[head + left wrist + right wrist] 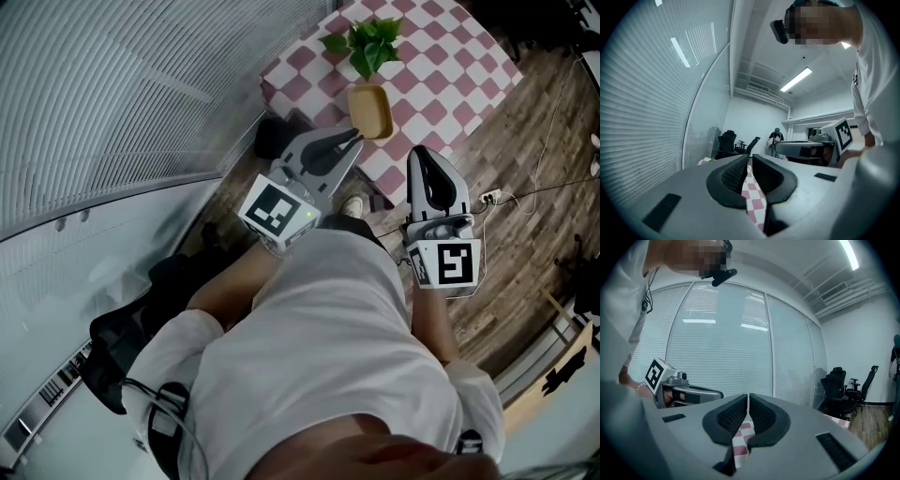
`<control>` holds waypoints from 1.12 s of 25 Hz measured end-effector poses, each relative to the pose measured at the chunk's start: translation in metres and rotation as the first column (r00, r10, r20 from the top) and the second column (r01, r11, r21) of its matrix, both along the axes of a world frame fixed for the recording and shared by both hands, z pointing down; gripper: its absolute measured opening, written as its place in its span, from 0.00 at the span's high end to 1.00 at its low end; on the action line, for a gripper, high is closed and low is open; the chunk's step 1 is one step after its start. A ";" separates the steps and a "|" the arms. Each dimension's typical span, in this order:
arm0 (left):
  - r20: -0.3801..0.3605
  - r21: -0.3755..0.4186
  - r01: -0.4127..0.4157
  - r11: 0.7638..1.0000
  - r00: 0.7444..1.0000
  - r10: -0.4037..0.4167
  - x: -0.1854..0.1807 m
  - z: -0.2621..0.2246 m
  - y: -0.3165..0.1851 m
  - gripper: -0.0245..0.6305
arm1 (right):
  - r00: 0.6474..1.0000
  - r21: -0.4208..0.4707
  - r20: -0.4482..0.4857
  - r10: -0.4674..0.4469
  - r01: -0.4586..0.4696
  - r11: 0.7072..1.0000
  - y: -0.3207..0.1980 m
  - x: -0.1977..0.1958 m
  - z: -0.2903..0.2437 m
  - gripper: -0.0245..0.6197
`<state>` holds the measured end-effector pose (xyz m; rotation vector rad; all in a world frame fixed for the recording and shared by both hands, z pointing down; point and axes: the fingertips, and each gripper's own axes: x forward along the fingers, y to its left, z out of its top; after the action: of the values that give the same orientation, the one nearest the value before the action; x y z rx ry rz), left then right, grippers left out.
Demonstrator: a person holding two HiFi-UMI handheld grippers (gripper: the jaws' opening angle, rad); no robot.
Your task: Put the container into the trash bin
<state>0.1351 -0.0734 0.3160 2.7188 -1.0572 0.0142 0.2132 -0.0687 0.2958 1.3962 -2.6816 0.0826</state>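
Left gripper point(352, 141) and right gripper point(419, 157), smooth grey with ribbed black pads point(729, 176), are squeezed shut near the pink-checked table point(441, 75), where the tan rounded-square container point(370, 110) sits by a leafy plant point(370, 42).

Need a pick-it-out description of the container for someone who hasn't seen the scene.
Find the table covered in red-and-white checks at the top of the head view. Near its edge closest to the person, just below the leafy green plant, sits the container: a shallow, tan, square-ish dish, the only dish on it.
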 end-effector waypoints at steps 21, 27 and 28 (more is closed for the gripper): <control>0.092 -0.170 0.072 0.983 0.994 -0.057 0.006 0.123 -0.039 0.91 | 0.997 -0.197 -0.065 -0.036 0.022 0.980 -0.052 0.008 0.130 0.91; 0.088 -0.241 0.106 0.965 0.992 -0.087 0.002 0.167 -0.055 0.90 | 0.996 -0.238 -0.085 -0.038 0.017 0.971 -0.066 0.008 0.168 0.90; 0.090 -0.252 0.106 0.962 0.992 -0.086 0.003 0.174 -0.057 0.88 | 0.995 -0.244 -0.090 -0.035 0.012 0.970 -0.069 0.009 0.174 0.89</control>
<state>0.1378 -0.1302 0.4899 2.4508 -1.1224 0.2279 0.2221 -0.1375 0.4702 1.2610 -2.5102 0.3237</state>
